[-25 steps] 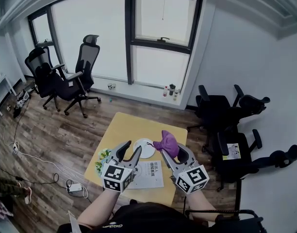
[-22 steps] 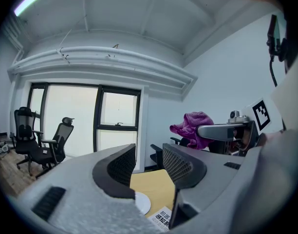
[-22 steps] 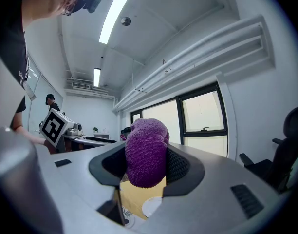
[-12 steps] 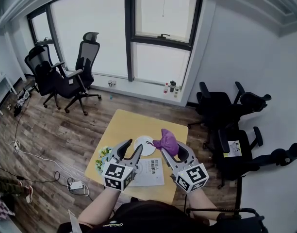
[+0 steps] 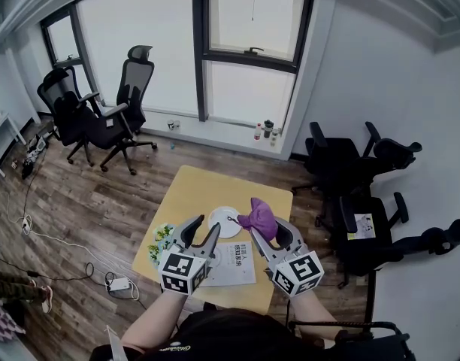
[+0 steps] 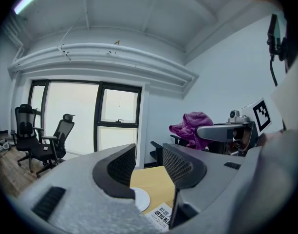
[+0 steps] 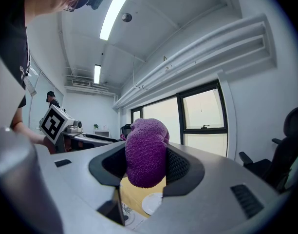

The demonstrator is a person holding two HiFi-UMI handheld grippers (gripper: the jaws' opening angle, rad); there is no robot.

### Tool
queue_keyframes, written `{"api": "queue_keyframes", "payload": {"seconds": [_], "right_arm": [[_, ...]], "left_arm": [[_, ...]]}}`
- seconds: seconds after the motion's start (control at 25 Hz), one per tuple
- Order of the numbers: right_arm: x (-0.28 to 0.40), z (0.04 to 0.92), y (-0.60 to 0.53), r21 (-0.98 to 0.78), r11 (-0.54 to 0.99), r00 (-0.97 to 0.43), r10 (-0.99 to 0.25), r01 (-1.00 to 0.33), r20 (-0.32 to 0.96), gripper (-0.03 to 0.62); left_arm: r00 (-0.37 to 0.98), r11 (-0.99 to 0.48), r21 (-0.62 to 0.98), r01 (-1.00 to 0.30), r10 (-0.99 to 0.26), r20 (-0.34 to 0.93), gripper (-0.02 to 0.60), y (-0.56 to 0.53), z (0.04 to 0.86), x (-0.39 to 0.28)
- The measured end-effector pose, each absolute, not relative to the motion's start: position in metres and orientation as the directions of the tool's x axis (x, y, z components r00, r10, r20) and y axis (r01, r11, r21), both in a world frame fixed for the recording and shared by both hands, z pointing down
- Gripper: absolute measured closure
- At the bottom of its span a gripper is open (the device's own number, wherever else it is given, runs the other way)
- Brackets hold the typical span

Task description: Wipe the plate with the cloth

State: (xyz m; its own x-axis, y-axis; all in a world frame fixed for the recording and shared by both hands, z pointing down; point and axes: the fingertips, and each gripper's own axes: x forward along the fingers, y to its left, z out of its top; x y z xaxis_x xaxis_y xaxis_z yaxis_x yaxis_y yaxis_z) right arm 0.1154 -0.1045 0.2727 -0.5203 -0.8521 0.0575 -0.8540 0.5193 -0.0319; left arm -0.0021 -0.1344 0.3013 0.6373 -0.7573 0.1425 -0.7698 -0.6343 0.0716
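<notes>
Two hand-held grippers are raised above a yellow desk (image 5: 191, 192), with no wiping contact yet visible. At the desk's left edge lies a small green-and-white item (image 5: 161, 241), too small to identify.

The left gripper (image 5: 201, 236) has its jaws apart. In the left gripper view nothing stands between them. Only the desk top and the plate far below show through the gap.

The white plate (image 5: 225, 221) sits on the desk near its middle. It lies beyond both grippers and apart from each. It appears bare, though any soiling is too small to judge. A printed sheet (image 5: 234, 265) lies flat on the desk just on the person's side of the plate.

The purple cloth (image 5: 258, 219) is bunched into a rounded wad. The right gripper (image 5: 271, 235) is clamped on it. In the right gripper view the cloth (image 7: 146, 152) fills the space between the jaws and bulges out above and in front of them, with the plate (image 7: 153, 203) seen well below.

Judged progress is early. The cloth is secured, which is the preparatory step. The cloth is held clear of the plate, so the wipe itself appears not to have begun.

What is left:
- lowering the cloth to the plate;
- rubbing it across the plate's surface;
- perhaps using the empty left gripper to steady the plate, which may slide on the smooth desk.
</notes>
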Motion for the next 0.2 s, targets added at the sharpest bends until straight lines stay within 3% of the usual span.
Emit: {"api": "queue_keyframes", "payload": {"seconds": [0.2], "right_arm": [[0.1121, 0.2725, -0.1075, -0.024, 0.52, -0.52, -0.852, -0.854, 0.057, 0.407]], "left_arm": [[0.639, -0.635, 0.075, -0.769, -0.757, 0.138, 0.403, -0.1365, 0.3024, -0.0041]]}}
